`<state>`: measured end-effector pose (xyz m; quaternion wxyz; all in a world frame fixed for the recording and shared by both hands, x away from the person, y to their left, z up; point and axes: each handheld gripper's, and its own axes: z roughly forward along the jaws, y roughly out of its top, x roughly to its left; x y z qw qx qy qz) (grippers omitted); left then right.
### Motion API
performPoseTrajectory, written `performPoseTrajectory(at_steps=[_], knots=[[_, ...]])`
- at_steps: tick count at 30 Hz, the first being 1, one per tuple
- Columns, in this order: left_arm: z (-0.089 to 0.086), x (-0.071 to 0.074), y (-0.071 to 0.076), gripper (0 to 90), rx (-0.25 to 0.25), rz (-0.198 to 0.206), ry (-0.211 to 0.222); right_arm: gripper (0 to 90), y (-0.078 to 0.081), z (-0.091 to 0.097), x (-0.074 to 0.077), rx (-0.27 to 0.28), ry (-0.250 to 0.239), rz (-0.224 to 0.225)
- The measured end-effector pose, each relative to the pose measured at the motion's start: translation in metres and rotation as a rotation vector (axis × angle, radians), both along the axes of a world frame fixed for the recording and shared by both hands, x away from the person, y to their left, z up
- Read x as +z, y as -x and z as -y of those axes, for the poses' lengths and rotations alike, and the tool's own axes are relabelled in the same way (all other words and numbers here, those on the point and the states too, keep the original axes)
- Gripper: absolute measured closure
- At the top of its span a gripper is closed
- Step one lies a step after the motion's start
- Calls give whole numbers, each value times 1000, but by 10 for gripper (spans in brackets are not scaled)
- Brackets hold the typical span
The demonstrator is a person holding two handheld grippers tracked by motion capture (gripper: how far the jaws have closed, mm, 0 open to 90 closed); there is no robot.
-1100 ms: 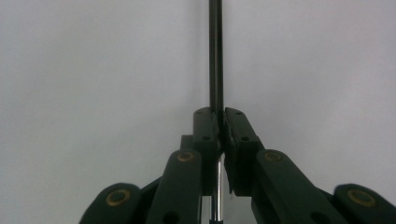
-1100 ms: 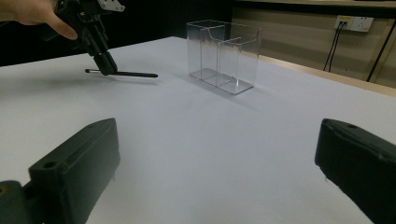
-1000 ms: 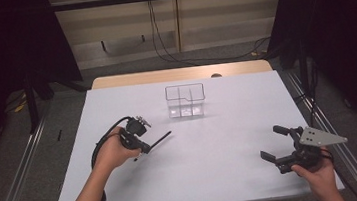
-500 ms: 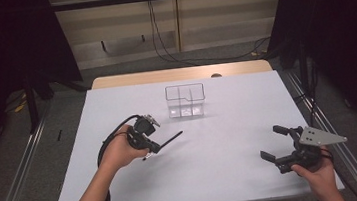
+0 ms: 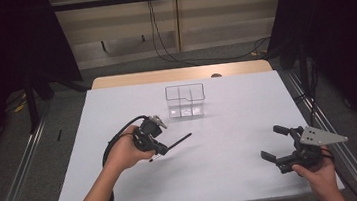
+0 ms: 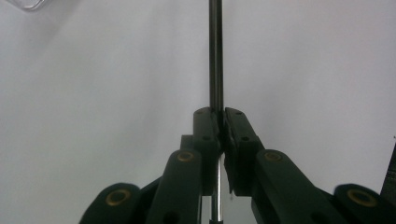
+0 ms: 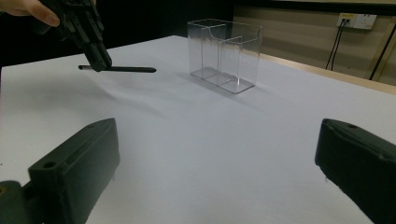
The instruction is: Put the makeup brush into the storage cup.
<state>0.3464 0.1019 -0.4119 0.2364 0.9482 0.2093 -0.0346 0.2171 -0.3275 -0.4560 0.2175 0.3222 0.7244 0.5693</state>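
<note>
Slim black pen clamped over a smooth white table

Left tongs [image 5: 164, 149] pinch the straight, glossy pen [image 5: 176, 143] above open table [image 5: 224, 176], near a clear, boxy divided organiser [image 5: 185, 100]; right tongs [image 5: 274, 144] gape apart, near-right edge.

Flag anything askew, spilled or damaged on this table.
Nothing stands out. The clear box stands upright and empty at the far middle of the table. The left tool is shut on a thin dark rod, held about level above the surface. The right tool is open, holding nothing.
</note>
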Motion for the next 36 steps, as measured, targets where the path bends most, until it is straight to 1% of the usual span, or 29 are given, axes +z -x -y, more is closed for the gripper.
performPoseTrajectory(at_steps=[6, 8, 9, 11, 15, 19, 23, 24, 25, 28, 29, 30, 32, 33, 36], knots=[[9, 2, 2, 842, -27, 1, 10, 0, -1, 0, 2, 3, -1, 2], [12, 2, 3, 842, -24, -2, 20, 0, -1, -1, 2, 3, -4, 2], [13, 3, 3, 842, -31, 4, 21, 0, -2, -1, 3, 3, -3, -1], [16, 4, 3, 842, -37, -2, 29, 0, -2, -2, 3, 3, -6, -2], [19, 5, 3, 842, -43, -2, 36, 0, -3, -4, 5, 13, 2, -2], [23, 6, 2, 842, -62, -3, 37, 0, -5, -10, 7, 28, 16, -6], [26, 7, 2, 842, -61, -11, 47, 0, -8, -14, 9, 41, 21, -10], [28, 8, 2, 841, -74, -9, 39, 0, -10, -18, 10, 54, 31, -10], [28, 8, 2, 842, -74, -9, 39, 0, -11, -19, 11, 59, 35, -10], [33, 7, 4, 842, -80, -14, 46, 0, -13, -23, 12, 74, 36, -15], [33, 7, 3, 842, -94, -13, 40, 0, -14, -25, 12, 77, 38, -16], [35, 7, 4, 842, -84, -18, 48, 0, -15, -26, 12, 84, 42, -17], [36, 6, 4, 842, -84, -14, 54, 0, -17, -29, 12, 91, 47, -19], [37, 7, 4, 842, -89, -20, 52, 0, -19, -31, 13, 96, 50, -21], [39, 7, 5, 841, -99, -17, 55, 0, -23, -37, 13, 113, 59, -27]])
